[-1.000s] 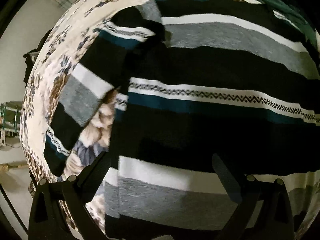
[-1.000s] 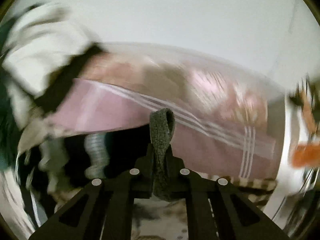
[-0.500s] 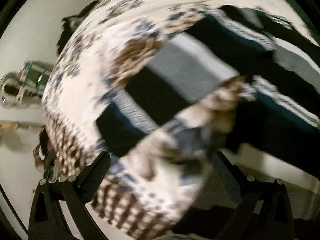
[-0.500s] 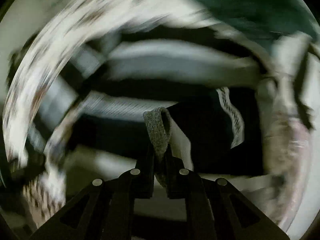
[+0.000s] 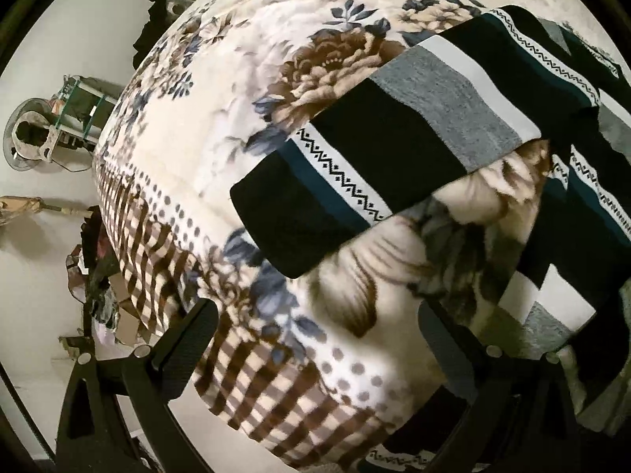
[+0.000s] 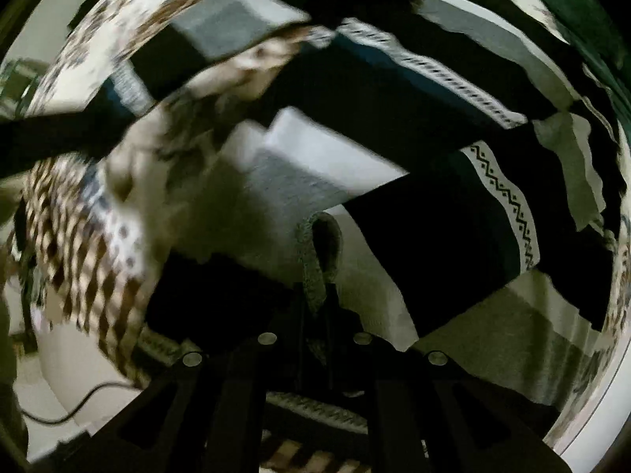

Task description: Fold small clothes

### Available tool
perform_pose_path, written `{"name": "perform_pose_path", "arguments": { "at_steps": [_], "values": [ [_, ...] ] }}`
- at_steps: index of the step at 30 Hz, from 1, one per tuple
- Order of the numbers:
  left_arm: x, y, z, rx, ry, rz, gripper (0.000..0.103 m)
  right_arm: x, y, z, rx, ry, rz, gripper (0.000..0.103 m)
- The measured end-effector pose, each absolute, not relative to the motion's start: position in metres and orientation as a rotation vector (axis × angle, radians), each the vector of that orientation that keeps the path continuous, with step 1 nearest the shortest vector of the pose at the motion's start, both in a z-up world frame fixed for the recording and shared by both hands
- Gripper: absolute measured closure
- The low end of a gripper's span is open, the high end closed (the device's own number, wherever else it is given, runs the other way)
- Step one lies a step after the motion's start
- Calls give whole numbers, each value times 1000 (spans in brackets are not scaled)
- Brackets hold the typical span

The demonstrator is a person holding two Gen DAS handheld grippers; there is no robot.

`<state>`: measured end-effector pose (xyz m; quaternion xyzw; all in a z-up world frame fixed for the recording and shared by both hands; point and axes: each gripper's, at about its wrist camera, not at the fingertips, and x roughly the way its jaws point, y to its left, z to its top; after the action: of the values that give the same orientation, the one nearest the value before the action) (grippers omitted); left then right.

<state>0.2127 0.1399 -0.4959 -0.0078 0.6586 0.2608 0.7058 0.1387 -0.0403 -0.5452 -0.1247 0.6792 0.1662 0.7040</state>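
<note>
sweater [image 5: 394,149] on blanket [image 5: 221,126], sleeve [image 5: 335,197] outstretched

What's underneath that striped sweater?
The striped sweater lies on a flowered blanket, which shows all around its sleeve and in the gap beside the body. Whatever the blanket covers is hidden, and so is anything directly beneath the sweater itself.

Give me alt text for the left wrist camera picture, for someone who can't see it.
A striped sweater sleeve, black, grey, white and teal, lies flat across a floral blanket on a bed. The open left gripper hangs above the blanket, holding nothing, with the sweater's body at the right edge.
</note>
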Motion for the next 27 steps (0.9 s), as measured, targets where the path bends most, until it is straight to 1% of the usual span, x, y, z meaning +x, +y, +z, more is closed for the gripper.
{"name": "perform_pose_path", "arguments": {
  "at_steps": [2, 4, 5, 6, 7, 8, 9, 12, 16, 19, 23, 25, 27],
  "values": [
    [216, 138, -494, -13, 1460, 568, 0, 121, -38, -554, -292, 1556, 421, 94],
    [220, 138, -491, -7, 1449, 552, 0, 116, -44, -560, -243, 1608, 436, 89],
    [221, 138, -489, -5, 1445, 548, 0, 117, -55, -563, -148, 1655, 459, 85],
    [223, 140, -488, -8, 1438, 545, 0, 119, -65, -565, -60, 1694, 480, 71],
    [223, 142, -487, -16, 1433, 543, 0, 121, -79, -565, 34, 1725, 493, 61],
    [223, 146, -486, -32, 1431, 542, 0, 124, -99, -560, 138, 1731, 486, 47],
    [223, 151, -486, -48, 1434, 546, 0, 133, -111, -556, 200, 1717, 470, 43],
    [216, 172, -487, -108, 1449, 588, 0, 164, -147, -543, 331, 1671, 392, 41],
    [211, 185, -487, -166, 1427, 586, 0, 206, -232, -520, 475, 1590, 188, 41],
    [228, 166, -483, -168, 1392, 485, 0, 252, -293, -499, 506, 1500, 17, 41],
    [258, 122, -476, -129, 1328, 348, 0, 328, -384, -462, 530, 1356, -184, 41],
    [277, 107, -480, -131, 1314, 309, 0, 369, -406, -458, 528, 1305, -229, 41],
    [302, 94, -487, -118, 1320, 284, 0, 417, -442, -460, 505, 1313, -239, 41]
  ]
}}
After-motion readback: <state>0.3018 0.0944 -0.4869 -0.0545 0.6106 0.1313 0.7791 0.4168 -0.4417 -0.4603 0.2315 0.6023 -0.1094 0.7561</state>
